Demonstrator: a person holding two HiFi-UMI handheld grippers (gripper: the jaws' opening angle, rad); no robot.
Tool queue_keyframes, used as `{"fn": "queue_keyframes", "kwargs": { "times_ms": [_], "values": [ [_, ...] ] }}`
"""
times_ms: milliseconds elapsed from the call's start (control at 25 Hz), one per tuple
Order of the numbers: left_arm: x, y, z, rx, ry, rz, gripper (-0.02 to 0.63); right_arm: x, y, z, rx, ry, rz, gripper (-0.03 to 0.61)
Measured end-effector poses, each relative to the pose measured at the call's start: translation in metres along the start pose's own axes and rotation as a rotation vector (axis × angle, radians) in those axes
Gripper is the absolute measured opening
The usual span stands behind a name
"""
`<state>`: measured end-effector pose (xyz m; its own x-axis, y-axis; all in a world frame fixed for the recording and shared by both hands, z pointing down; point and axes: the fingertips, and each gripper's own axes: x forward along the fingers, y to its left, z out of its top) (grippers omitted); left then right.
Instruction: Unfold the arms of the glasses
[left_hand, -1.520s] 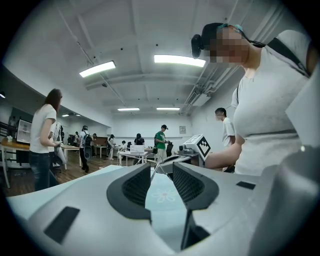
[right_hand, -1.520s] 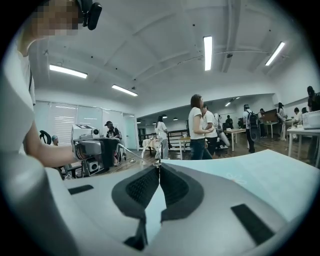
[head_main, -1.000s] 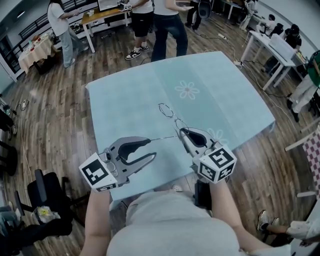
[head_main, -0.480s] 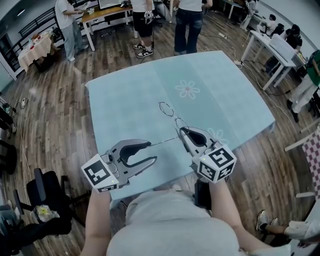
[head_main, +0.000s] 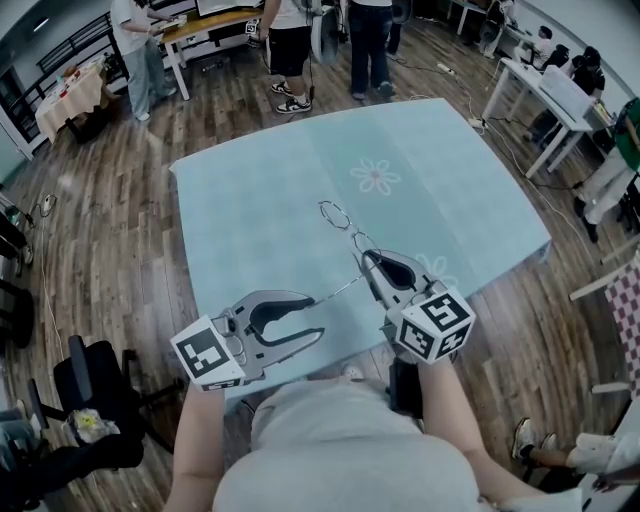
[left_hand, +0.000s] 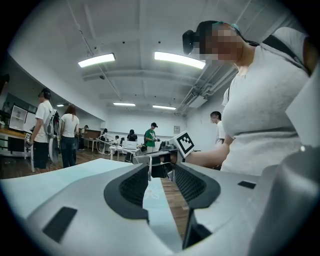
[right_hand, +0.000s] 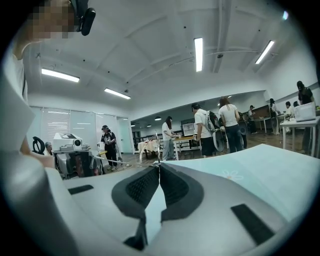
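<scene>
Head view: right gripper (head_main: 366, 259) pinches glasses (head_main: 346, 229), table's (head_main: 250, 200) 6 o'clock side; left gripper (head_main: 318, 317) at 7 o'clock, jaws just opened, spread around temple tip (head_main: 320, 298).

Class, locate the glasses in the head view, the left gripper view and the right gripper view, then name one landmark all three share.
Head view: glasses near picture centre, gripped by the right hand-held gripper.
Left gripper view: only one thin arm of the glasses, just below centre.
Right gripper view: thin wire of the glasses at the shut jaw tips, below centre.
Shared landmark: the teal table cover.
</scene>
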<state>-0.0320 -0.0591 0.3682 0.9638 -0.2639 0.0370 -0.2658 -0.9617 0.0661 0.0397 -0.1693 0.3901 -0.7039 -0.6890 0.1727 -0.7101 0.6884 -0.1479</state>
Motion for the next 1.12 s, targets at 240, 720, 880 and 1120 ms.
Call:
{"fn": "queue_keyframes", "kwargs": {
  "times_ms": [240, 720, 880, 1120],
  "values": [
    [-0.014, 0.023, 0.006, 0.005, -0.062, 0.120, 0.195, 0.001, 0.003, -0.003, -0.002, 0.003, 0.027, 0.011],
    [-0.009, 0.052, -0.024, 0.097, -0.017, 0.333, 0.225, 0.005, 0.009, 0.004, 0.142, -0.020, 0.055, 0.011],
    [0.005, 0.056, -0.021, 0.157, -0.037, 0.356, 0.224, 0.006, 0.007, 0.001, 0.196, -0.011, 0.030, 0.011],
    [0.026, 0.056, -0.010, 0.245, -0.079, 0.343, 0.219, 0.006, 0.007, 0.002, 0.303, -0.021, 0.037, 0.011]
  ]
}}
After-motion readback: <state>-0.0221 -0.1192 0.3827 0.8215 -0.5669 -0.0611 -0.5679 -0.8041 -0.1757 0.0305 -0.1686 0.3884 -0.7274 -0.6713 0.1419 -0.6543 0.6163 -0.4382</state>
